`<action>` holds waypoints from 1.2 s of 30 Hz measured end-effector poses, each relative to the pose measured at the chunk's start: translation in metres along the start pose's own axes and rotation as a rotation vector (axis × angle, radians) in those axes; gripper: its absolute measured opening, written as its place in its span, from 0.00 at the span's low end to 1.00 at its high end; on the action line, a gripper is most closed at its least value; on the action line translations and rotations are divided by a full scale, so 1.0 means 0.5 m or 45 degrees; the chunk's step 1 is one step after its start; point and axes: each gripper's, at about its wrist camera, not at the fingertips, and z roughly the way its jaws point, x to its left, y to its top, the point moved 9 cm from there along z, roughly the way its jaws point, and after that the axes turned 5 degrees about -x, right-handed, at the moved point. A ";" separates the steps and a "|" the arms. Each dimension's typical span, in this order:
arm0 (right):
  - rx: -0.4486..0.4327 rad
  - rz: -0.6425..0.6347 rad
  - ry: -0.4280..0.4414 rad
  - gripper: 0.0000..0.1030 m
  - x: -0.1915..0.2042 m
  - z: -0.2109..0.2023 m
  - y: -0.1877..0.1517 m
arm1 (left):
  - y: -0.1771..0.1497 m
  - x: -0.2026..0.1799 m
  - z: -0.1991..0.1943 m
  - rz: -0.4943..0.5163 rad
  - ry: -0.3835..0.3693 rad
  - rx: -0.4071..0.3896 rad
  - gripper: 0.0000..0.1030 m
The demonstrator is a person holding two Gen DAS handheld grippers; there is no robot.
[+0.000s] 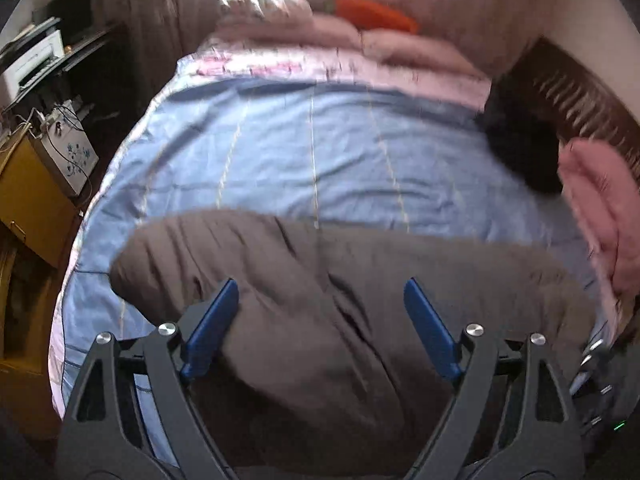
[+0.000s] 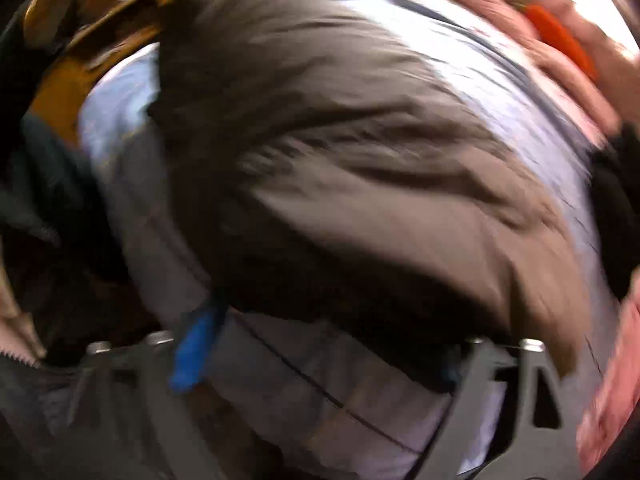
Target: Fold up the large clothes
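Observation:
A large brown-grey padded garment (image 1: 320,292) lies bunched on the blue bedspread (image 1: 304,148) at the near edge of the bed. My left gripper (image 1: 320,292) is open just above it, blue fingers (image 1: 212,328) spread wide, nothing between them. In the right wrist view, which is badly blurred, the same garment (image 2: 340,152) fills the middle over the bedspread (image 2: 500,64). My right gripper (image 2: 320,344) seems spread wide, one blue finger (image 2: 192,352) showing at the left; the other is hidden under the garment's edge.
A folded pink garment (image 1: 600,208) and a black one (image 1: 520,140) lie at the bed's right side. Pink pillows (image 1: 320,28) and an orange item (image 1: 376,12) sit at the head. A yellow cabinet (image 1: 28,200) and shelves (image 1: 40,52) stand left of the bed.

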 end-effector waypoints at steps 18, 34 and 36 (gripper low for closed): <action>0.296 -0.216 0.211 0.86 0.170 0.084 0.062 | -0.082 0.014 0.051 -0.005 0.068 0.140 0.85; 0.217 -0.163 0.041 0.82 0.046 0.142 0.099 | -0.177 -0.021 0.124 0.033 0.131 0.254 0.87; 0.097 -0.105 0.184 0.82 0.047 0.073 0.120 | -0.183 -0.010 0.124 -0.022 0.104 0.283 0.87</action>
